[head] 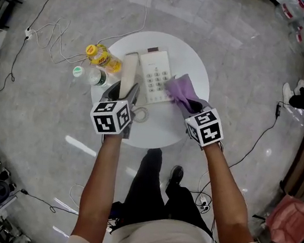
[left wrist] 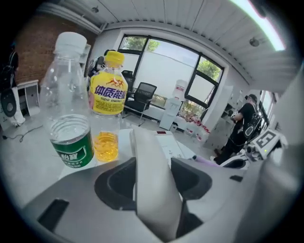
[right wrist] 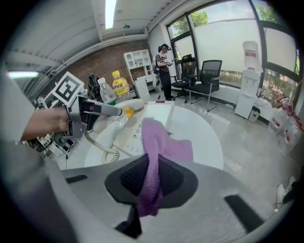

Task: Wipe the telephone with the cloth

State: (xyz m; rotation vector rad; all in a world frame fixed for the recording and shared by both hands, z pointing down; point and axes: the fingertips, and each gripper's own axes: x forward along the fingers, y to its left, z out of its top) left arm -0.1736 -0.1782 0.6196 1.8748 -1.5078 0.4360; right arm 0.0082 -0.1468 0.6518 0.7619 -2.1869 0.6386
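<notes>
Plastic bottles stand at the far left of the round white table (head: 156,134): a clear one with a green label (head: 85,74) and a yellow-capped one (head: 101,56) holding a little yellow drink. Both are just beside the work, so sweeps on that side should be short and kept away from them. They look light and would probably tip at a knock.

Next comes the left tongs (head: 124,93), clamped across the pale handset (head: 129,70). The right gripper view shows it held up off the base with the coiled cord (head: 140,114) hanging down to the table. That grip seems right for the job. Hold the handset steady and clear of the cradle, and don't pull so far that the cord drags the base.

The telephone base (head: 155,76) sits at the middle of the table with its keypad exposed. It is the surface most ready to be wiped.

The purple cloth (head: 181,92) is draped over the right edge of the keypad. A fold of it is pinched between the pads of the right tongs (head: 192,107), which are closed tight on it, and most of the fabric trails loose ahead of the jaws.

To wipe well, press the loose part flat on the keys and draw it across in even strokes. Light pressure should stop the base sliding. Then bring the cloth to the handset while the left tongs hold it.
</notes>
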